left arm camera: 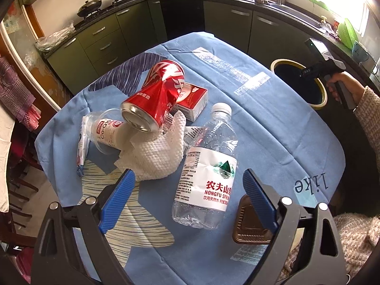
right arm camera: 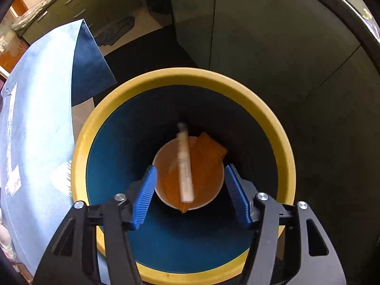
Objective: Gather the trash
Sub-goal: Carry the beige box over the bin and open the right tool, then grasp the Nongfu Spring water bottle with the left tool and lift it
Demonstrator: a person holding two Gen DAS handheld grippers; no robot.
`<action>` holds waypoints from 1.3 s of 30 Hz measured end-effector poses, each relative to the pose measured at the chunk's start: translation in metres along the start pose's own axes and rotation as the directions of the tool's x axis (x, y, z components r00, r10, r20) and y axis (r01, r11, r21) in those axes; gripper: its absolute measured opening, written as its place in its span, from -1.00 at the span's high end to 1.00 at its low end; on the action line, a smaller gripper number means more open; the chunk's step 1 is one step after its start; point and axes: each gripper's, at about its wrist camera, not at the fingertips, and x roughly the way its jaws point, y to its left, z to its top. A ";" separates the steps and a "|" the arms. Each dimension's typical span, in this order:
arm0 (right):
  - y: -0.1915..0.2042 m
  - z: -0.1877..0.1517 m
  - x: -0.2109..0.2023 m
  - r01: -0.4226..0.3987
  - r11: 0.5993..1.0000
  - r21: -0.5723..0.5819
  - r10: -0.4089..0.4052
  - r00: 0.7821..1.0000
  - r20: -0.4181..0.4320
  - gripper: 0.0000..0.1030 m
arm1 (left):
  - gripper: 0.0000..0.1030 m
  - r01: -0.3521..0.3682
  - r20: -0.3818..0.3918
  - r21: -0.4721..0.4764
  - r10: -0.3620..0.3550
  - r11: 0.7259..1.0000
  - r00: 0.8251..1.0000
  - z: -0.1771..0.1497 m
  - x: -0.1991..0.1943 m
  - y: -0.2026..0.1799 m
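Trash lies scattered on the blue tablecloth (left arm camera: pixel 249 128) before us: a crushed red can (left arm camera: pixel 156 99) tilts over a crumpled white paper towel (left arm camera: pixel 154 159), with a red carton (left arm camera: pixel 193 101) just behind it and a clear plastic cup (left arm camera: pixel 104 130) lying on its side to the left. Beside the towel we see a clear water bottle (left arm camera: pixel 209 166) lying flat, cap pointing away from us, and a small brown tray (left arm camera: pixel 249 230) near the table's front edge. Our left gripper (left arm camera: pixel 188 197) hovers above this pile with its blue pads (left arm camera: pixel 118 197) spread wide and nothing between them. Off the table's right side stands the yellow-rimmed bin (right arm camera: pixel 282 140), blue inside. Our right gripper (right arm camera: pixel 190 194) hangs directly over its mouth, fingers parted and empty. Below it, inside the bin, we see a pale tube (right arm camera: pixel 185 166), blurred, over an orange wrapper (right arm camera: pixel 206 156) and a round bowl (right arm camera: pixel 161 163) at the bottom.
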 end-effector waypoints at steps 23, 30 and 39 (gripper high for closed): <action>0.010 -0.033 -0.013 -0.122 0.992 -0.026 0.121 0.992 -0.017 -0.26 | -0.45 0.069 -0.169 0.248 -0.027 0.966 0.985 0.012 0.063 -0.040; 0.004 -0.038 -0.011 -0.123 0.992 -0.020 0.122 0.992 -0.029 -0.27 | -0.28 0.054 -0.222 0.254 0.003 0.966 0.975 0.011 0.082 -0.040; -0.001 -0.042 -0.010 -0.121 0.993 -0.014 0.121 0.992 -0.036 -0.27 | -0.21 0.058 -0.231 0.225 -0.004 0.973 0.973 0.015 0.093 -0.034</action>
